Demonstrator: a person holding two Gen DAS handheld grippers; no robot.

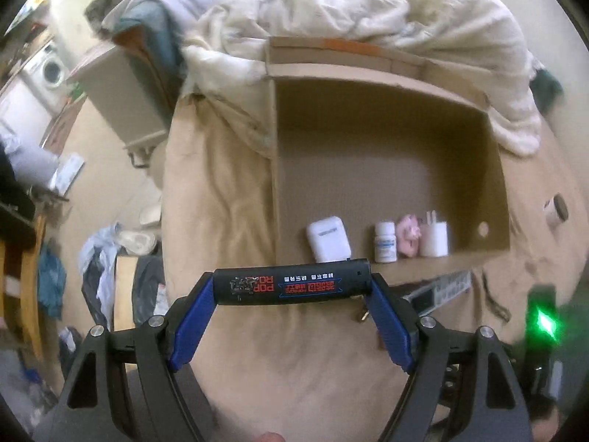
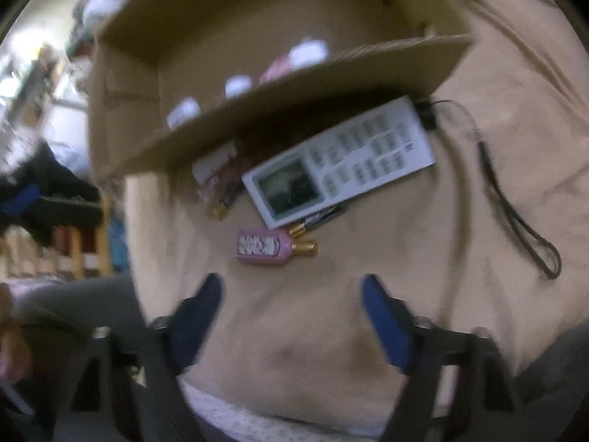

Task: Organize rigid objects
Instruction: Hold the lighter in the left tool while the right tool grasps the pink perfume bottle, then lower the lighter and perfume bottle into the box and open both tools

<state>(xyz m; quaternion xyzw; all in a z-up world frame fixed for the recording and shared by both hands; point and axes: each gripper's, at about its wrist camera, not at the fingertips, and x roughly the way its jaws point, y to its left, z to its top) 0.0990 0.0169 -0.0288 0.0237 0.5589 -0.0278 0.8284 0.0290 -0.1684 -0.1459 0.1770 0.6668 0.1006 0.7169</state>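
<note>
My left gripper is shut on a black cylinder with red print, held crosswise above the near edge of an open cardboard box. Inside the box stand a white earbud case, a white pill bottle, a pink figure and a white cup. My right gripper is open and empty above the beige bedsheet. Just ahead of it lie a pink bottle with a gold cap and a white remote control, partly under the box flap.
A dark battery pokes out from under the remote, and a small pink item lies under the flap. A black cord loop lies to the right. A rumpled white duvet is behind the box. A small jar sits to the box's right.
</note>
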